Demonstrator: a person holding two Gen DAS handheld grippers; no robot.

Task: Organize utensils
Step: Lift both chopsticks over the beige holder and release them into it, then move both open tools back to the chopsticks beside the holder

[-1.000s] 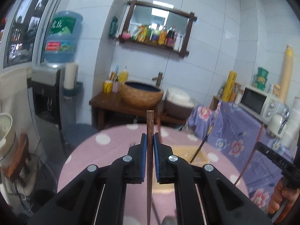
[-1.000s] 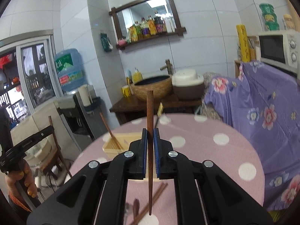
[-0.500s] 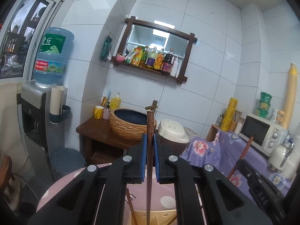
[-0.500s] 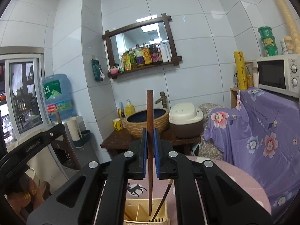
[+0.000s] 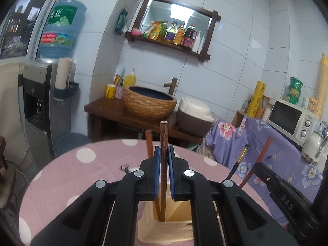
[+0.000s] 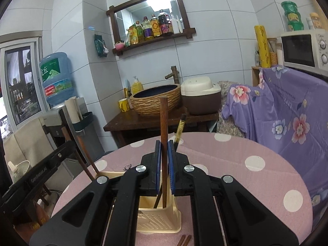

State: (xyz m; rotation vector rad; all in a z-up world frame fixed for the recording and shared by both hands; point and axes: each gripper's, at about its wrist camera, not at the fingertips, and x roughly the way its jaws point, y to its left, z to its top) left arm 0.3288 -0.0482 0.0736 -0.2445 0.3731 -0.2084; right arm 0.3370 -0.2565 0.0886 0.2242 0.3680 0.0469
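My left gripper [image 5: 163, 153] is shut on a dark wooden chopstick [image 5: 163, 135] held upright, its lower end inside a cream plastic utensil holder [image 5: 164, 231]. Another brown chopstick [image 5: 149, 141] stands behind it. My right gripper [image 6: 163, 149] is shut on a second dark wooden chopstick [image 6: 164, 119], upright, its lower end in the same holder [image 6: 157, 219]. A black chopstick with a gold band [image 6: 180, 130] leans in the holder. The left view shows the right gripper's body [image 5: 287, 196]; the right view shows the left one [image 6: 39, 174].
The holder stands on a round table with a pink polka-dot cloth [image 6: 246, 164]. Two chopstick ends [image 6: 184, 239] lie on the cloth in front of the holder. Behind are a woven basin [image 6: 155, 100], a rice cooker [image 6: 201, 96], a water dispenser [image 5: 41, 102] and a microwave [image 5: 291, 119].
Both grippers have come down over the holder with their chopsticks. The chopstick ends now sit inside its compartments; a second ago the holder lay farther off.
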